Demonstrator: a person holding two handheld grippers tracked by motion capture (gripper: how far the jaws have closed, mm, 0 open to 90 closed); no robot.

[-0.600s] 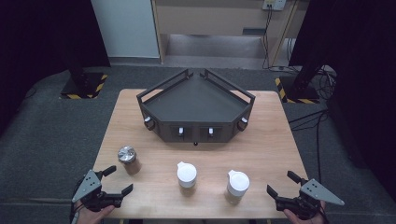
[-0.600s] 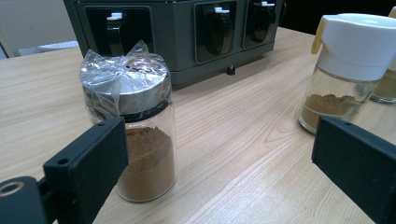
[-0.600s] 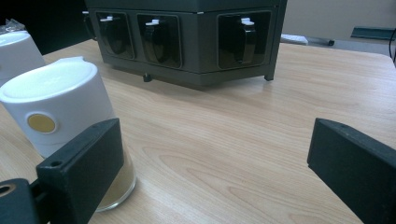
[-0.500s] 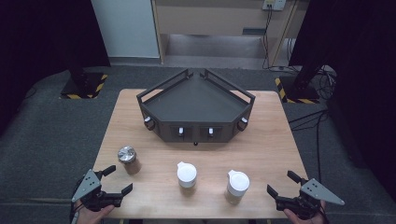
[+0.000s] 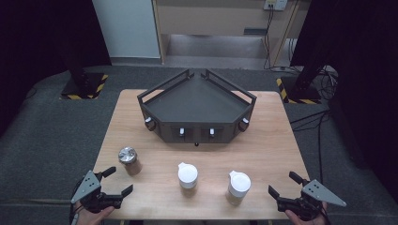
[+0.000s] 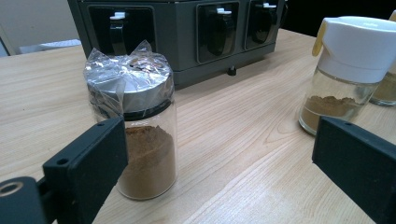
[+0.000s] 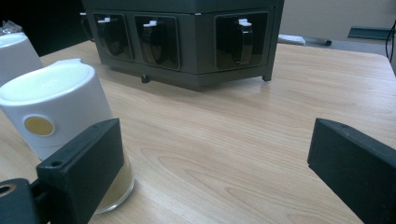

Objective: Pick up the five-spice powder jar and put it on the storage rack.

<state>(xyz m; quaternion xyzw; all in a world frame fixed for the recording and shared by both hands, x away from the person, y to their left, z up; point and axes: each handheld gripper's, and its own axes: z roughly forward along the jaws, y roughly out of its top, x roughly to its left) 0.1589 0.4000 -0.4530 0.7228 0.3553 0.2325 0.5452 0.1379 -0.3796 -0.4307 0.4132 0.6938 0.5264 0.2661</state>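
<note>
On the wooden surface stand three little jars of brown powder. The jar with the shiny lid is at about 8 o'clock from the middle of the surface. The middle white-lid jar is at 6 o'clock. The right white-lid jar is at about 5 o'clock. All three stand upright and apart from each other.

The left tongs sit at the near left corner, wide open, with nothing between them. The shiny-lid jar is near them, at about 1 o'clock, not touching. In the left gripper view it stands just past the left jaw, with clear wrap on its lid.

The right tongs sit at the near right corner, wide open too, and hold nothing. The right white-lid jar is close by, at about 9 o'clock from them.

A dark rack with little hooks on its front stands at 12 o'clock, well apart from the jars.
</note>
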